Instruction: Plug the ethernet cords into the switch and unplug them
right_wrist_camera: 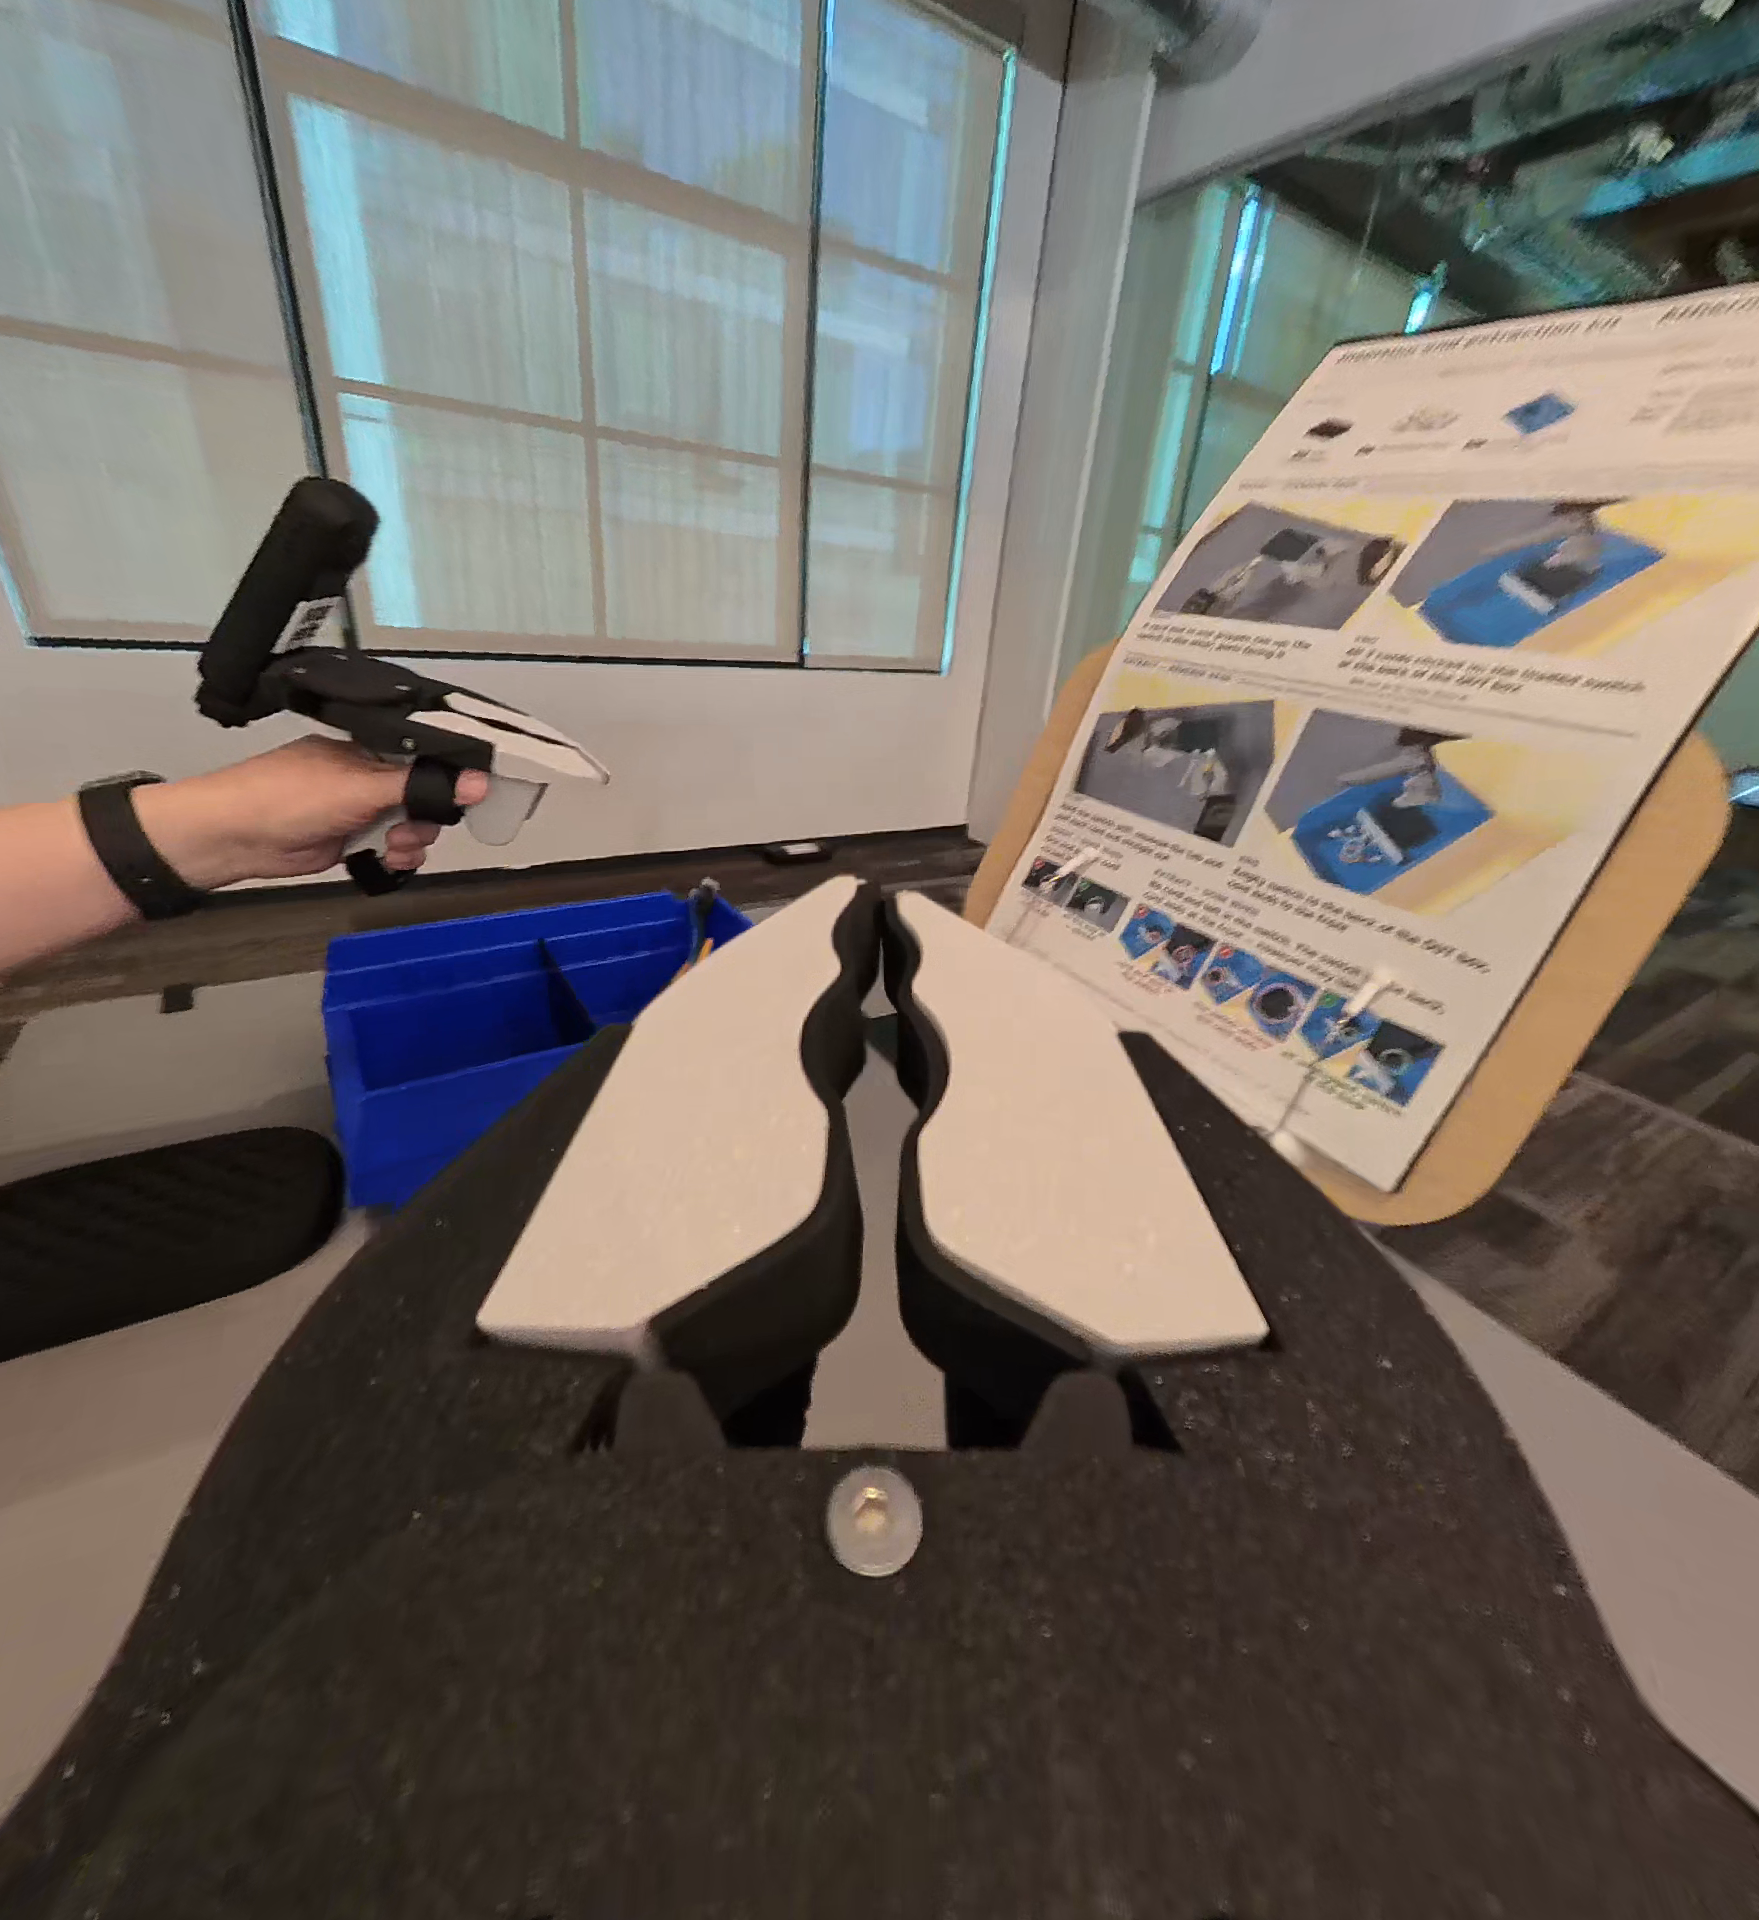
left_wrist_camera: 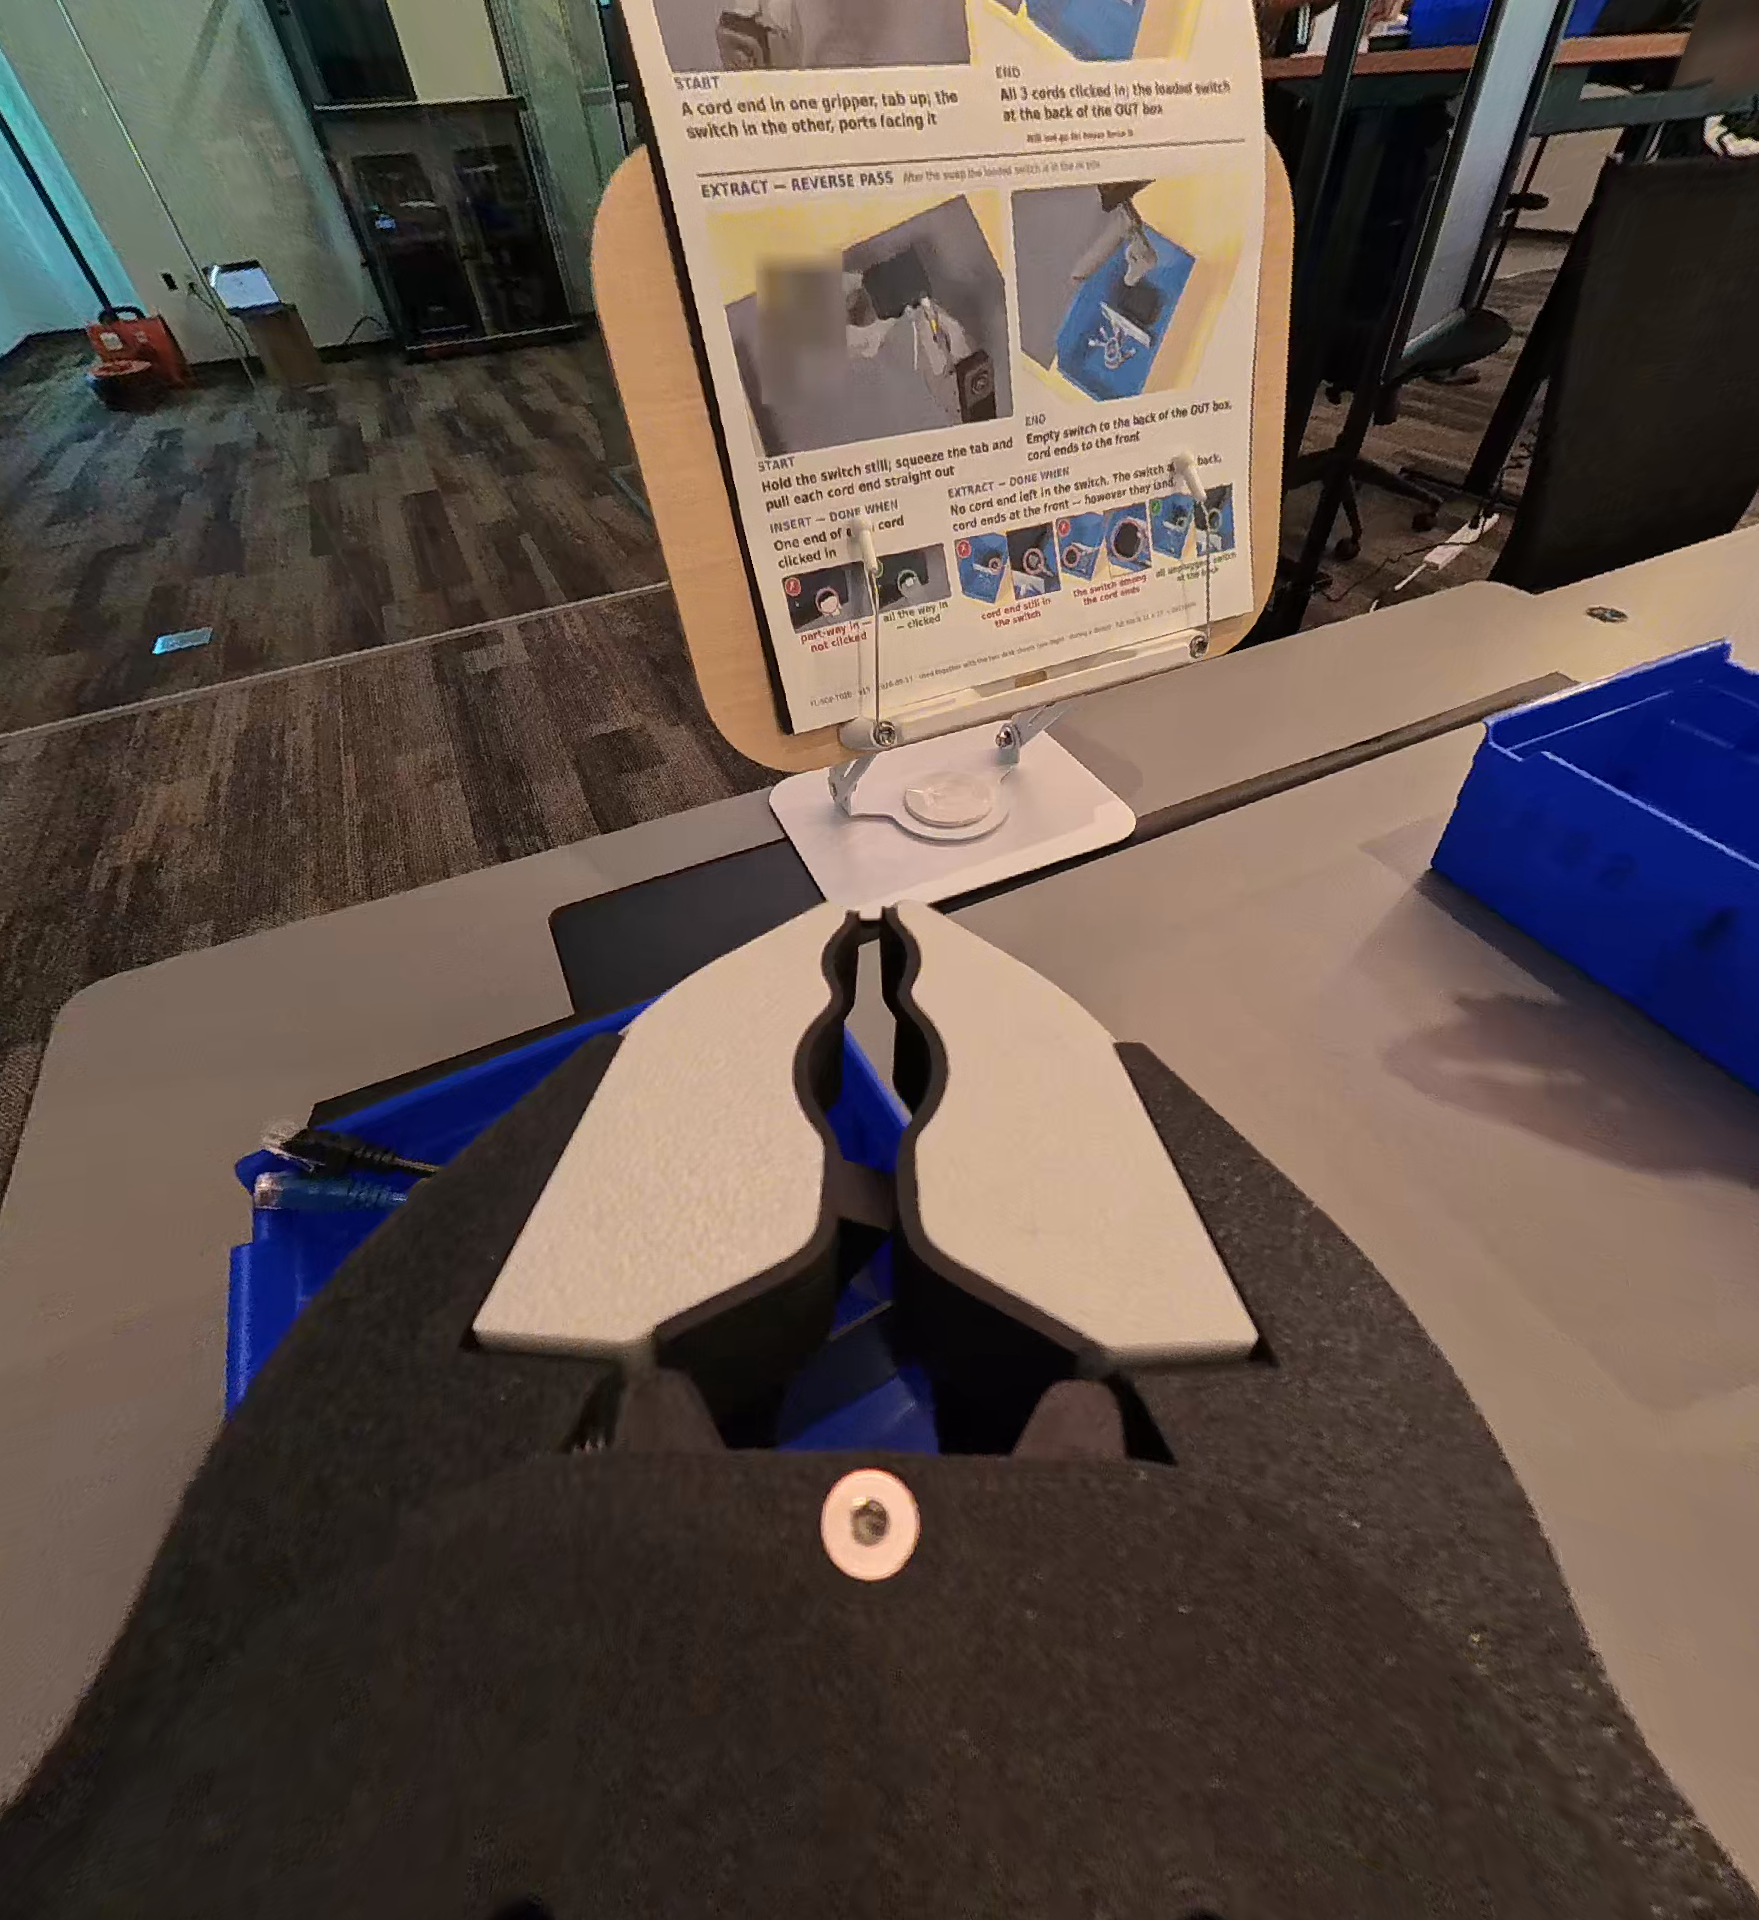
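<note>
A smooth grey bench (left_wrist_camera: 1270, 1299) stood in an office with patchy dark carpet and tall paned windows. Nearest the left camera, the left tongs (left_wrist_camera: 871, 918) had a grainy black foam-like body with two pale grey, wavy-edged fingers whose tips nearly met, holding nothing. Under them sat a blue plastic bin (left_wrist_camera: 272, 1299), and two cord ends lay over its rim: a black cord (left_wrist_camera: 345, 1149) and a blue cord (left_wrist_camera: 335, 1191) with a clear plug. The switch did not show in either view. A second blue bin (left_wrist_camera: 1633, 873), ribbed and divided, sat to the right on the bench.

The right tongs (right_wrist_camera: 876, 896) were likewise drawn almost together and empty. Past them the divided blue bin (right_wrist_camera: 459, 1039) held thin cords poking up at its far corner. A hand (right_wrist_camera: 303, 810) with a black wristband held the left tongs in the air. Beyond stood a rounded wooden board (left_wrist_camera: 646, 436) on a white metal base, carrying a printed sheet (left_wrist_camera: 958, 312).
</note>
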Available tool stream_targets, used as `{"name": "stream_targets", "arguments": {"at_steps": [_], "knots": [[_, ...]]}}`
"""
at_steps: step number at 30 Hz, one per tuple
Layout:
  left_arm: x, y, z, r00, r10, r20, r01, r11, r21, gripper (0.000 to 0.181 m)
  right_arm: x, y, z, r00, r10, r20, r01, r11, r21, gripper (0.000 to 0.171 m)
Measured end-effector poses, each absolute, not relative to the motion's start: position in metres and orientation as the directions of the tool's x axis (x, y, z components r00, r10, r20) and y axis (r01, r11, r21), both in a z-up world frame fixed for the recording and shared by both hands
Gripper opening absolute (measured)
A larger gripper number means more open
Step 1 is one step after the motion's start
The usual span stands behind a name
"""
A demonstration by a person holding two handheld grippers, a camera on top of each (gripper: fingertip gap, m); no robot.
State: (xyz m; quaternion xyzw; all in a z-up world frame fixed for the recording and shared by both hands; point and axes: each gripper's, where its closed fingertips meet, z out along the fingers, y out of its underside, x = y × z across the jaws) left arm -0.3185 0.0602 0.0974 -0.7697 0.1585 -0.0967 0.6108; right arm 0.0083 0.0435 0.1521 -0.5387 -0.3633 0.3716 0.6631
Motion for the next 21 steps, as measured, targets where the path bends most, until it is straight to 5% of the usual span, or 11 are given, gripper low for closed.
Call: {"name": "stream_targets", "arguments": {"at_steps": [10, 14, 19, 21], "knots": [[-0.325, 0.054, 0.114, 0.938, -0.343, -0.058, -0.126, -0.180, -0.976, 0.004, 0.007, 0.056, 0.140, 0.495, 0.867, 0.064, -0.068, 0.112, -0.991, 0.007], [-0.325, 0.052, 0.120, 0.937, -0.341, -0.074, -0.139, -0.170, -0.976, 0.005, 0.002, 0.043, 0.144, 0.438, 0.887, 0.145, -0.112, 0.214, -0.970, 0.000], [-0.324, 0.050, 0.123, 0.936, -0.339, -0.094, -0.158, -0.165, -0.973, 0.005, 0.009, 0.042, 0.155, 0.396, 0.918, 0.003, -0.296, 0.131, -0.946, 0.000], [-0.324, 0.049, 0.125, 0.935, -0.341, -0.101, -0.166, -0.167, -0.972, 0.005, 0.007, 0.043, 0.148, 0.385, 0.923, 0.014, -0.249, 0.118, -0.961, 0.000]]}}
